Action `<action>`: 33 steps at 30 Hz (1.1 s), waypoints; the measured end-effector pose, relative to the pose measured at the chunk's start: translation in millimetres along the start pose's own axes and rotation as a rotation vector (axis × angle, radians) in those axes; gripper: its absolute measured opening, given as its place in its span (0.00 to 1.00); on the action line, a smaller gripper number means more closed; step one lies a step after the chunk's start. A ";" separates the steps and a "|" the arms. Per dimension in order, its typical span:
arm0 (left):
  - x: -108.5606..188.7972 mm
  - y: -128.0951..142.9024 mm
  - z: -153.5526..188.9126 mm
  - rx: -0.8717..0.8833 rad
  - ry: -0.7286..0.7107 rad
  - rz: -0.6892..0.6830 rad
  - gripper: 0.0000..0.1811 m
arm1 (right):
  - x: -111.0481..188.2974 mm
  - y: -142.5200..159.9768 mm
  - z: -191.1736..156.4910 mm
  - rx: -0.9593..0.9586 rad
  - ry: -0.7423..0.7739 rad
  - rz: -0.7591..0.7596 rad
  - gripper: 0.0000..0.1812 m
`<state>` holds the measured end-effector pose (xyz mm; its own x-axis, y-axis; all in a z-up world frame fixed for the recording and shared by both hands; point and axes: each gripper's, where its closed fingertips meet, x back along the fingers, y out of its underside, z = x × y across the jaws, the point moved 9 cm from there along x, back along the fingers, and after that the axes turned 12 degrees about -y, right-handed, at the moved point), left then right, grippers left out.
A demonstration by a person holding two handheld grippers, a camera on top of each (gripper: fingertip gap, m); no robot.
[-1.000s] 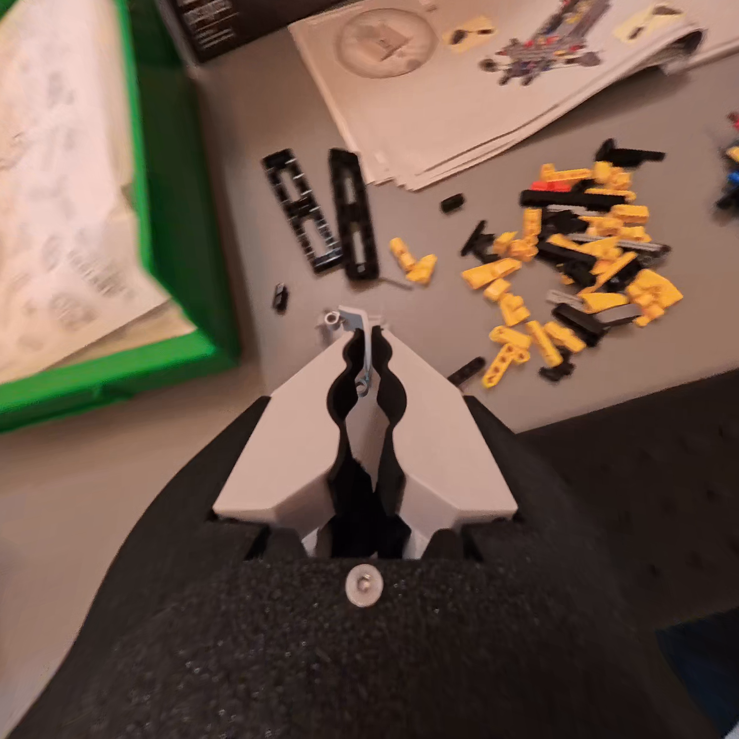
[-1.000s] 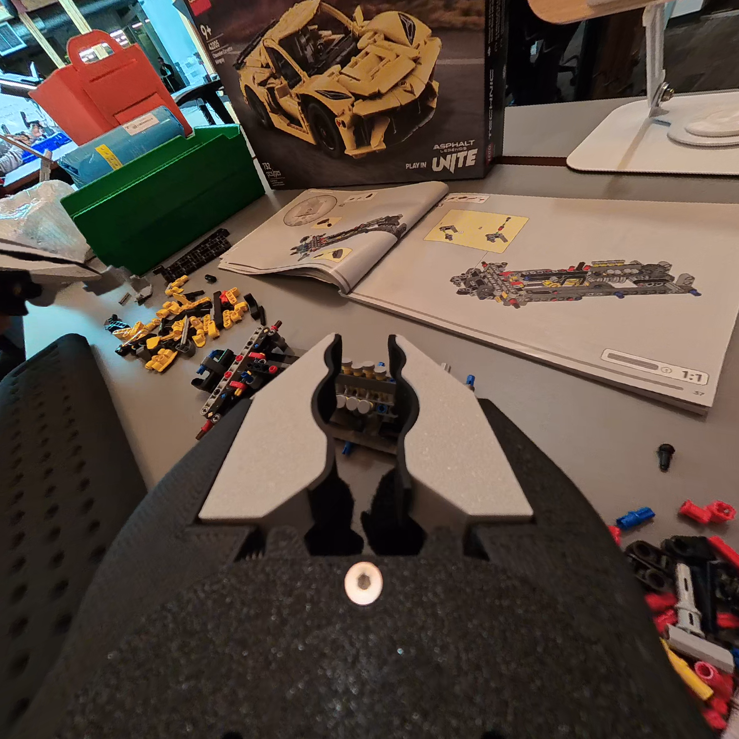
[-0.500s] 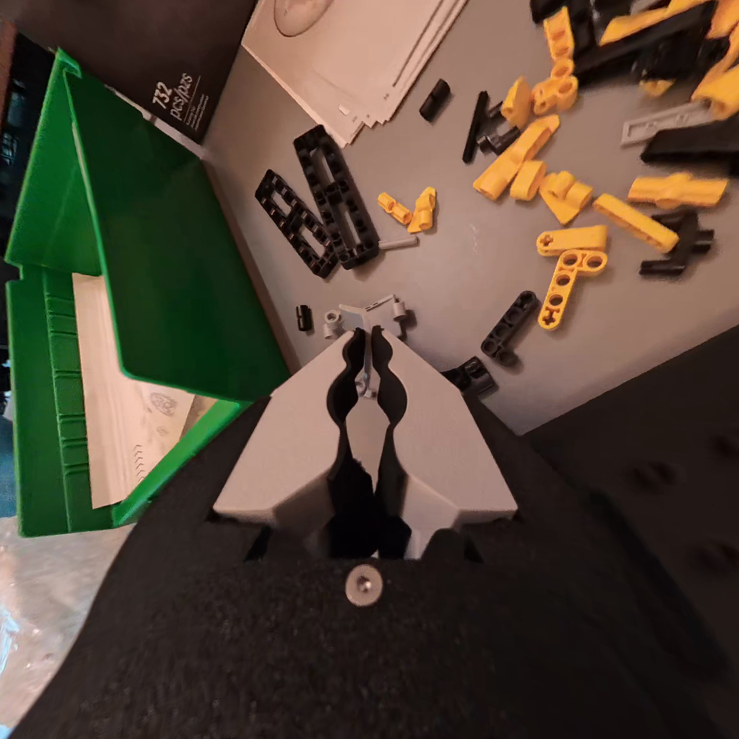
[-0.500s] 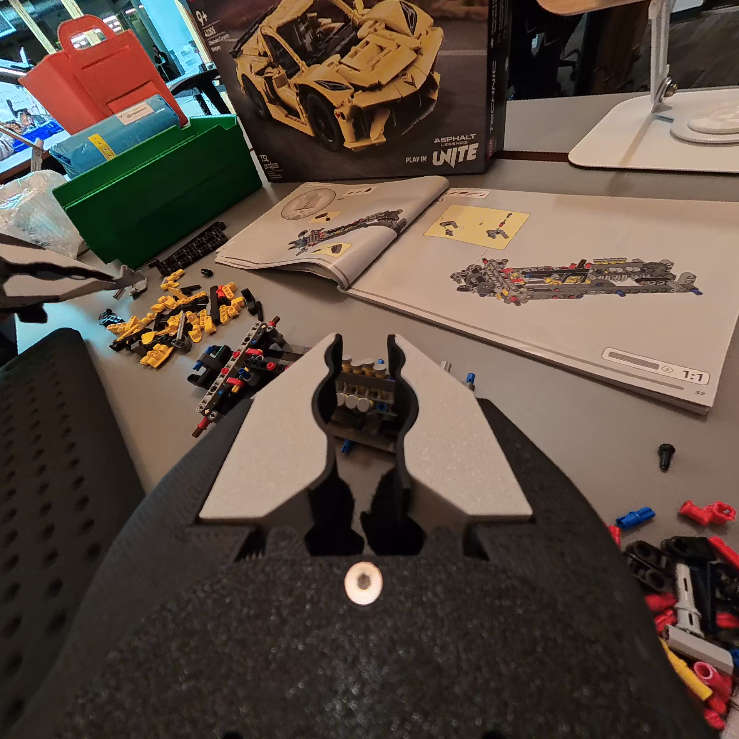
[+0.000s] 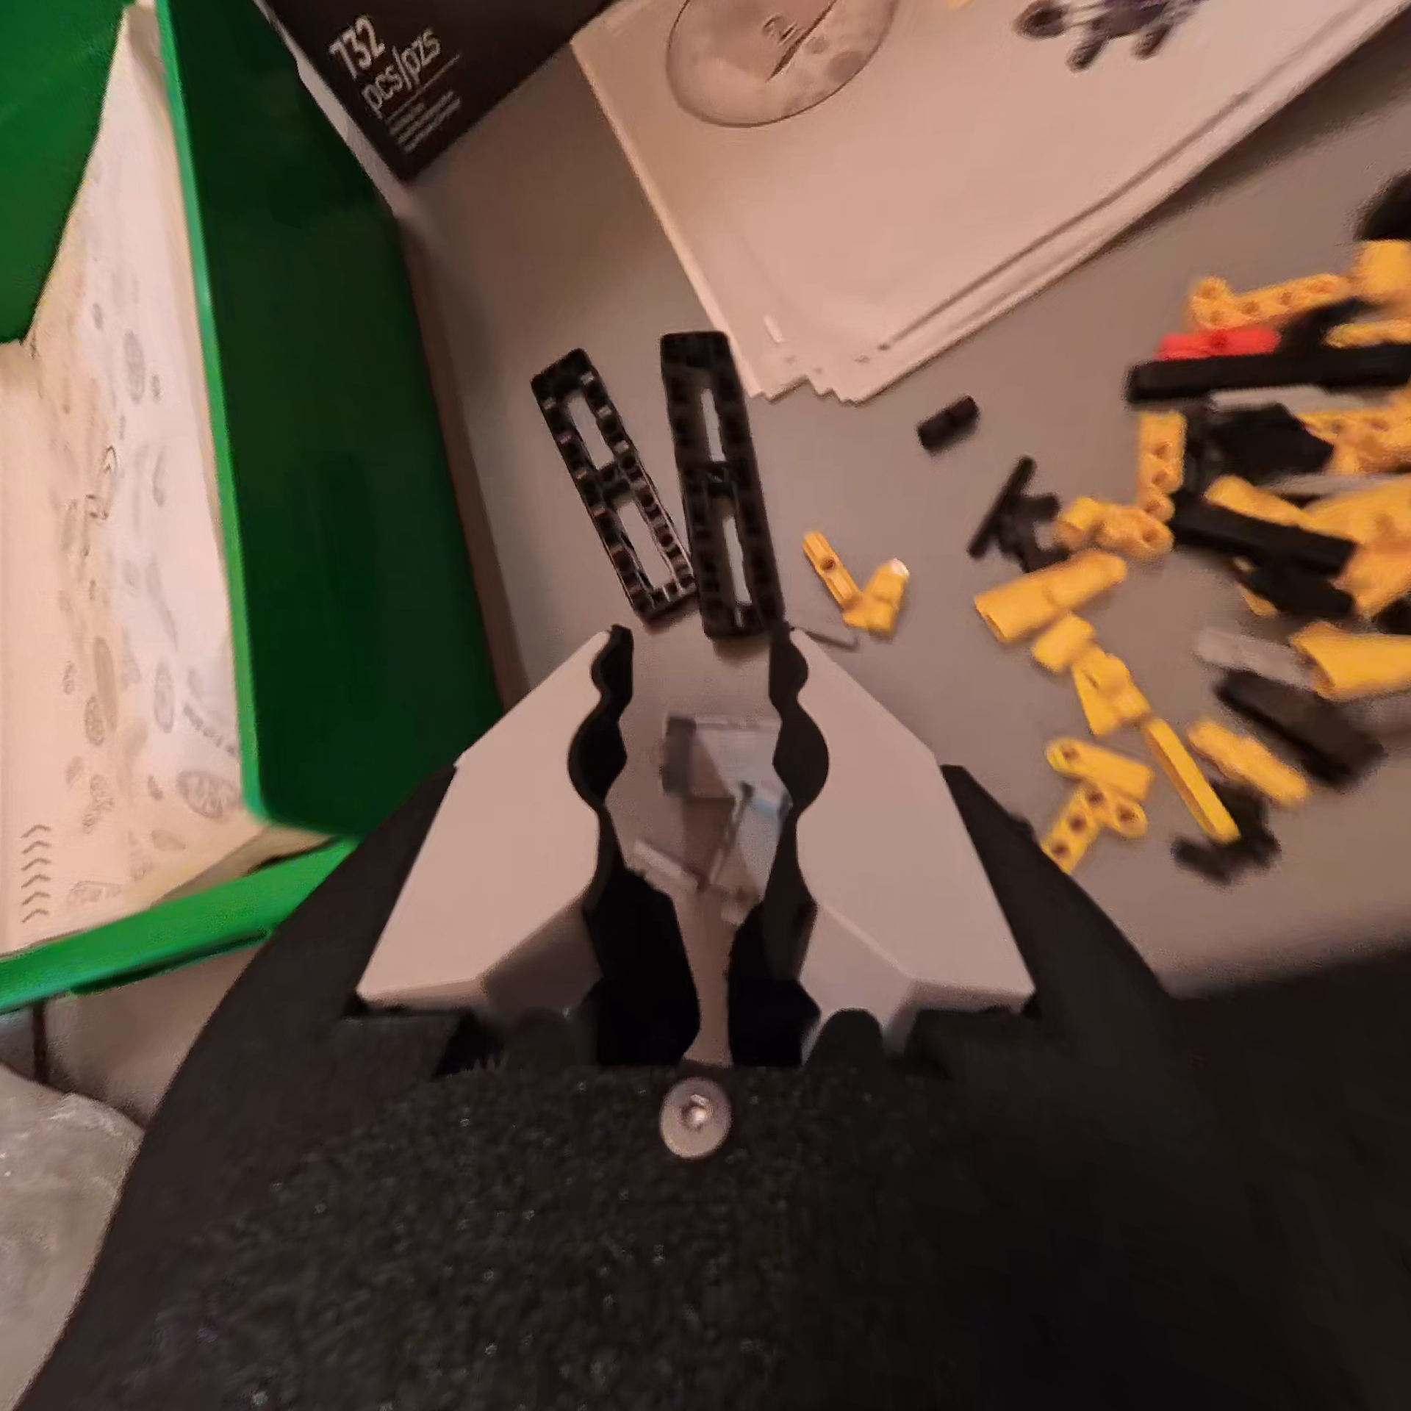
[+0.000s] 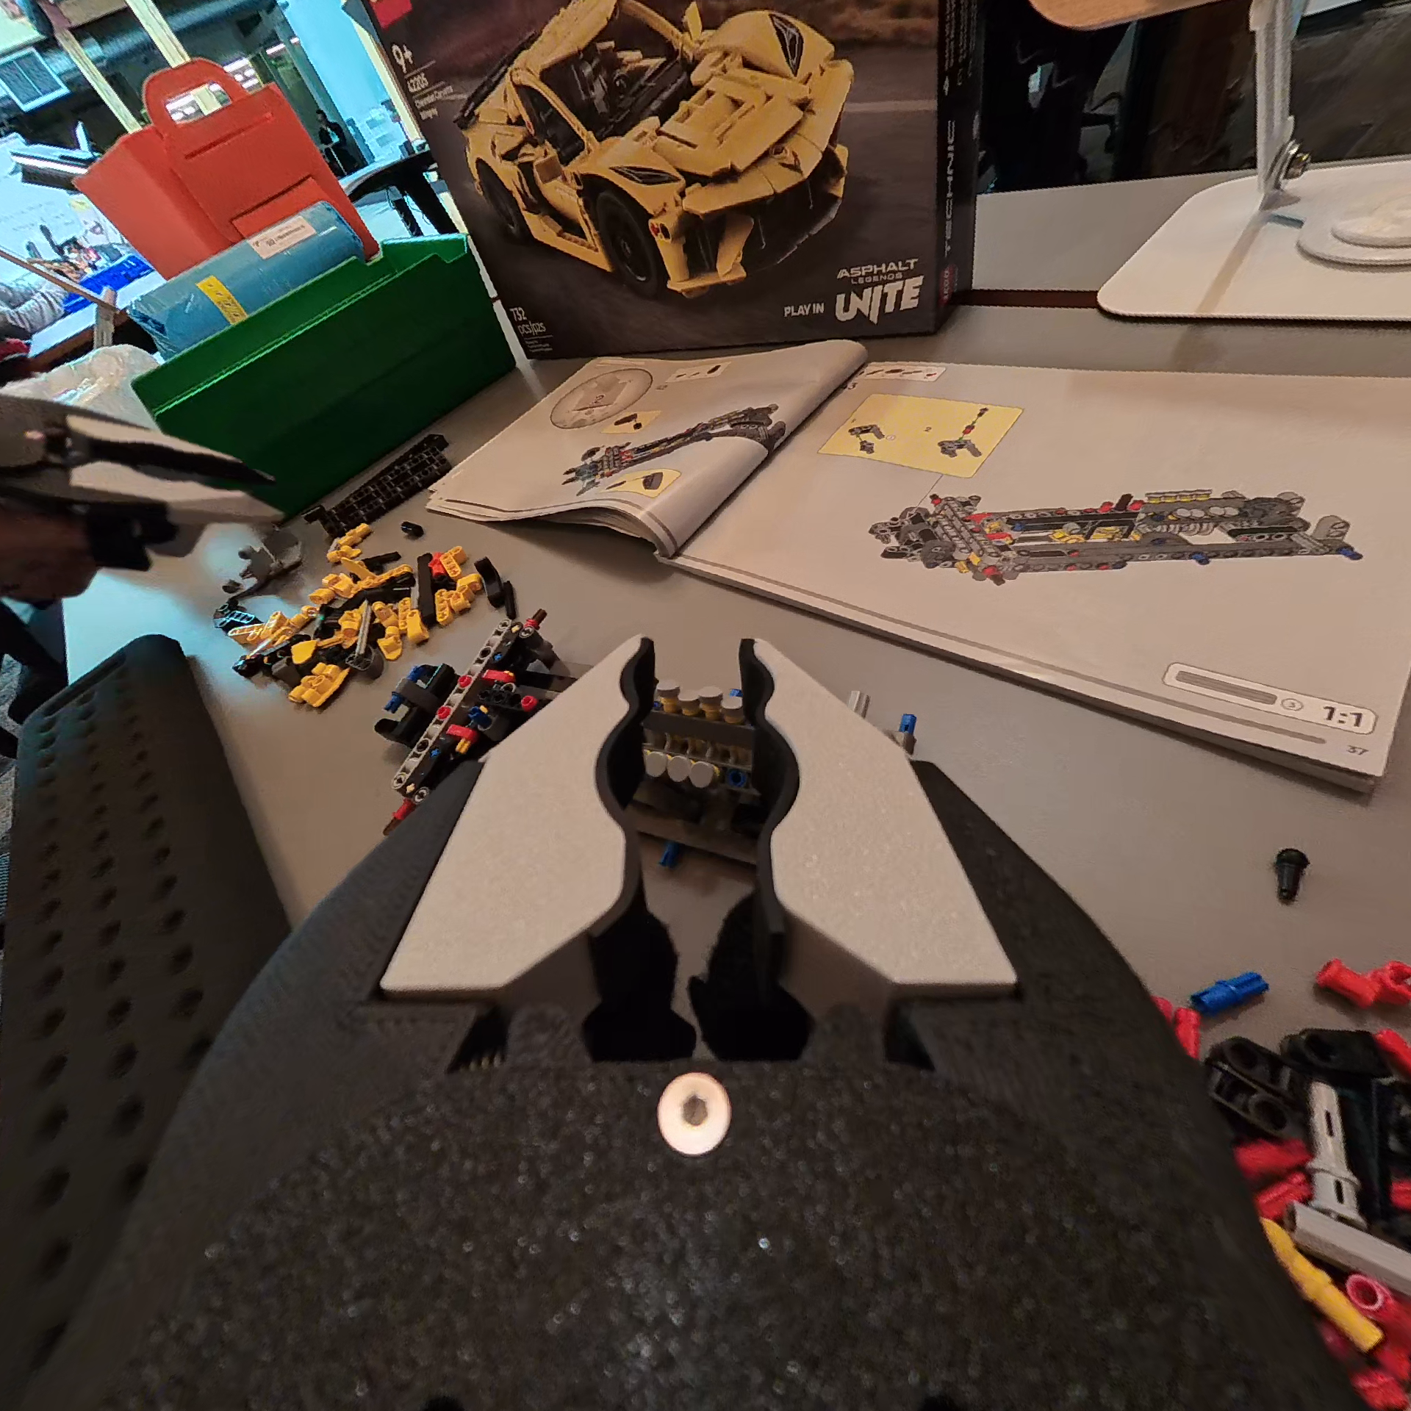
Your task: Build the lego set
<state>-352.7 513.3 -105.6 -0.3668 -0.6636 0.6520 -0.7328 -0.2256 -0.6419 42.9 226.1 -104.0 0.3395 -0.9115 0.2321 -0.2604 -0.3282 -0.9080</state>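
My left gripper [image 5: 702, 641] is open; a small grey lego piece [image 5: 714, 771] shows blurred between its jaws. In the right wrist view that gripper [image 6: 271, 496] hovers at the far left, with the grey piece [image 6: 267, 557] on the table just below it. My right gripper [image 6: 699, 649] is shut on a grey engine block assembly [image 6: 699, 756] with round pistons on top. A longer chassis assembly [image 6: 473, 702] lies to its left. A pile of yellow and black pieces [image 5: 1222, 550] [image 6: 366, 611] and two black frames [image 5: 611, 489] lie near the left gripper.
The open instruction booklet [image 6: 992, 534] [image 5: 878, 191] lies behind the pieces, with the set's box [image 6: 687, 153] upright behind it. A green bin [image 5: 305, 458] [image 6: 328, 389] stands at left. Red and black pieces [image 6: 1328, 1145] lie at right. A black perforated surface [image 6: 114, 840] is at the near left. There is about 45 cm between the tips of the two grippers.
My left gripper has opened and let go of the grey piece, which now lies on the table. The left view has swung and is blurred. The right gripper has stayed still.
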 end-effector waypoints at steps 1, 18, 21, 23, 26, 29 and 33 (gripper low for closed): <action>-9.7 -6.3 1.4 -0.003 -0.016 -0.025 0.21 | -0.2 0.1 -0.3 0.004 0.002 -0.002 0.12; -62.0 -39.3 4.0 0.030 0.010 -0.185 0.13 | 1.5 0.6 0.2 -0.007 -0.005 0.004 0.12; -59.6 -50.4 -17.4 0.142 -0.070 -0.158 0.13 | 1.5 0.8 0.7 -0.014 -0.009 0.005 0.12; -61.7 -56.9 -24.1 0.195 -0.072 -0.162 0.13 | 0.9 1.0 0.6 -0.015 -0.012 0.002 0.12; -75.1 -53.4 -23.3 0.178 -0.073 -0.263 0.13 | 0.7 1.4 0.6 -0.015 -0.012 -0.001 0.12; -82.7 -50.2 -19.3 0.216 -0.045 -0.283 0.13 | 1.5 1.1 1.0 -0.019 -0.013 0.005 0.12; -85.3 -44.2 -16.4 0.261 -0.011 -0.310 0.14 | 1.3 1.2 1.4 -0.024 -0.016 0.006 0.12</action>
<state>-298.4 591.7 -126.3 -0.1443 -0.5431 0.8272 -0.6370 -0.5887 -0.4976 44.3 224.8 -105.3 0.3526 -0.9093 0.2210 -0.2841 -0.3290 -0.9006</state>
